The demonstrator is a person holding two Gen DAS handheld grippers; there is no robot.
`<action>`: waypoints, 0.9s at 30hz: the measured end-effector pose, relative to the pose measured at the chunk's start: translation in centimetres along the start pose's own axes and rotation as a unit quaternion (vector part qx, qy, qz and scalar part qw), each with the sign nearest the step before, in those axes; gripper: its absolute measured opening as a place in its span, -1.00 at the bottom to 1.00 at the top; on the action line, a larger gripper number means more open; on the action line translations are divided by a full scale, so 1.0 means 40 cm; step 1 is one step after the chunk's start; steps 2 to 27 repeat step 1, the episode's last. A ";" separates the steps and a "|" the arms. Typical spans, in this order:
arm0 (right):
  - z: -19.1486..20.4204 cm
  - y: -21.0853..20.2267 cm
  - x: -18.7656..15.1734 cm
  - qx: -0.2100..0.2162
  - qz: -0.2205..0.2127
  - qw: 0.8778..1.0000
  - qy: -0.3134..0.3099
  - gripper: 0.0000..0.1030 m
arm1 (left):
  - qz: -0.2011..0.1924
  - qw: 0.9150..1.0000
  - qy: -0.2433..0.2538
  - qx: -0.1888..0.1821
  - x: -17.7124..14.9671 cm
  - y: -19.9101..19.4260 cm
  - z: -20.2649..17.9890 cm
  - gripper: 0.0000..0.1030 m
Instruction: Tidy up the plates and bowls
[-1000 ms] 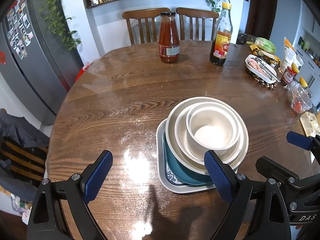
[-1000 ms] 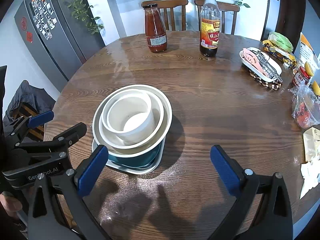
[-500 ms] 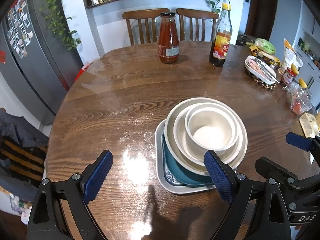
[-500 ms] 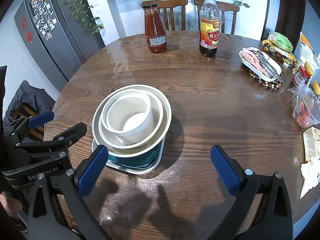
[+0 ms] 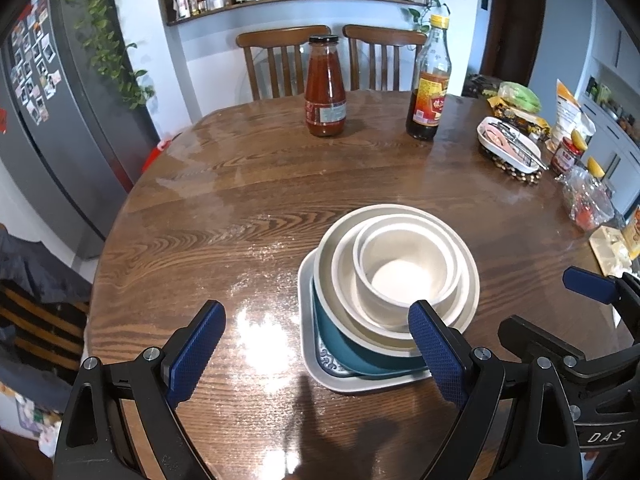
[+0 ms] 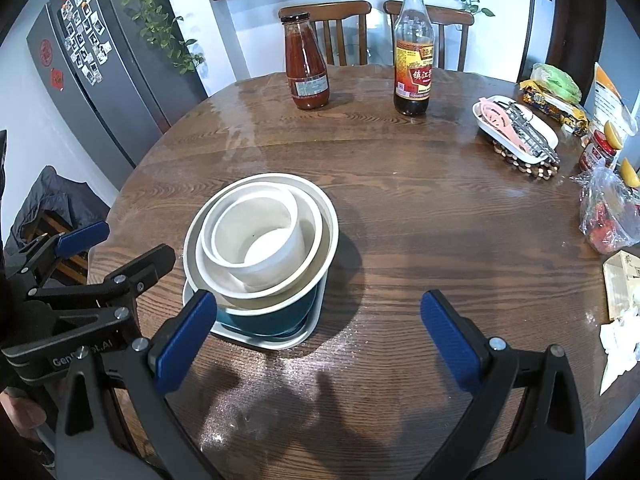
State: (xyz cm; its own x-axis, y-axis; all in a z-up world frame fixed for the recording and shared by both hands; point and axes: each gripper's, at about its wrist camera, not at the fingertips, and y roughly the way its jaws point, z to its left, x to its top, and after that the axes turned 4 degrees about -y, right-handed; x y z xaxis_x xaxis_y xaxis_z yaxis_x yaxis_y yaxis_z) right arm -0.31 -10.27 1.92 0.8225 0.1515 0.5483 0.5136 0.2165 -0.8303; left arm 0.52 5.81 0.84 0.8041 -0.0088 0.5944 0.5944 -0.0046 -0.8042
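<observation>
A stack of dishes stands on the round wooden table. A white square plate is at the bottom, then a teal bowl, then three nested white bowls, the smallest on top. The stack also shows in the right wrist view. My left gripper is open and empty, near the stack's front left. My right gripper is open and empty, at the stack's front right. Each gripper shows in the other's view.
A red sauce bottle and a dark vinegar bottle stand at the far side. A white dish of utensils, snack bags and a jar sit at the right edge. Two chairs stand behind the table, a grey fridge at left.
</observation>
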 end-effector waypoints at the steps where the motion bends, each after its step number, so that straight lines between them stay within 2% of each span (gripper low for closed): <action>1: -0.001 -0.001 -0.001 -0.001 -0.001 1.000 0.001 1.00 | -0.001 1.000 0.001 -0.001 0.000 -0.001 -0.002 0.80; 27: -0.001 -0.001 -0.001 -0.001 -0.001 1.000 0.001 1.00 | -0.001 1.000 0.001 -0.001 0.000 -0.001 -0.002 0.80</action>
